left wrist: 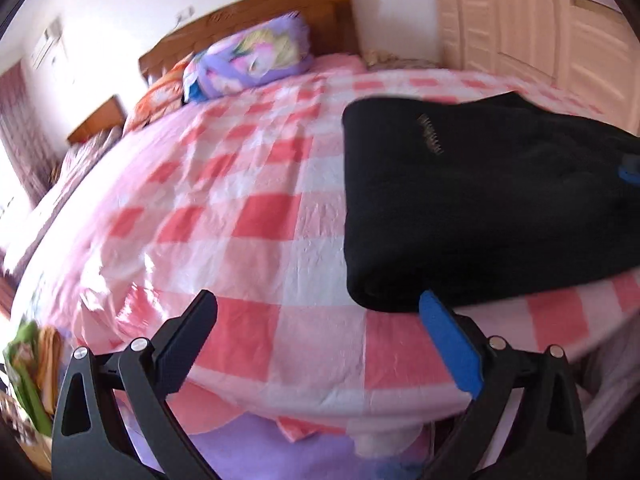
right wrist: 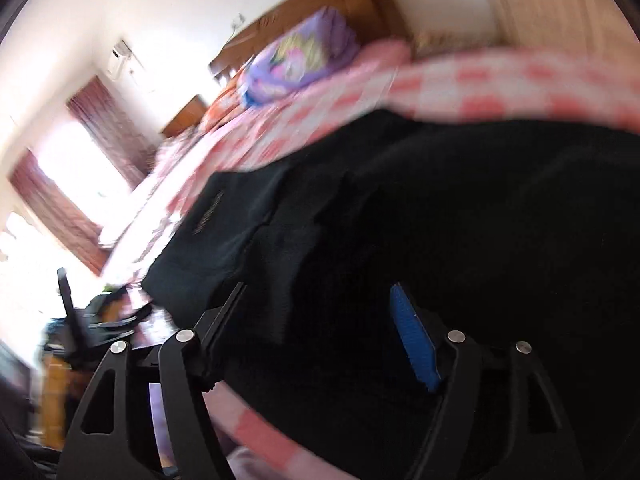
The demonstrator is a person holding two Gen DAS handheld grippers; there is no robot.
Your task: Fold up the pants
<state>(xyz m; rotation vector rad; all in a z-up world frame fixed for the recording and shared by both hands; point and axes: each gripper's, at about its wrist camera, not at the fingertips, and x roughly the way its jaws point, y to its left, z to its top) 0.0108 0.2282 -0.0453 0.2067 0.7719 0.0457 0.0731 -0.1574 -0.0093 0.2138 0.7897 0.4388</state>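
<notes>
Black pants [left wrist: 472, 200] lie folded into a thick rectangle on the pink checked bed [left wrist: 248, 208], at the right near the front edge. My left gripper [left wrist: 318, 306] is open and empty, just left of the pants' near corner. In the right wrist view the pants [right wrist: 400, 220] fill most of the blurred frame. My right gripper [right wrist: 320, 296] is open directly over the pants; its blue pad also shows at the right edge of the left wrist view [left wrist: 628, 170]. I cannot tell whether it touches the cloth.
A purple pillow [left wrist: 252, 60] and an orange pillow [left wrist: 160, 96] lie at the wooden headboard [left wrist: 256, 16]. A wardrobe [left wrist: 540, 20] stands at the right. A nightstand [left wrist: 100, 118] and curtains are at the left. The bed's front edge is just under both grippers.
</notes>
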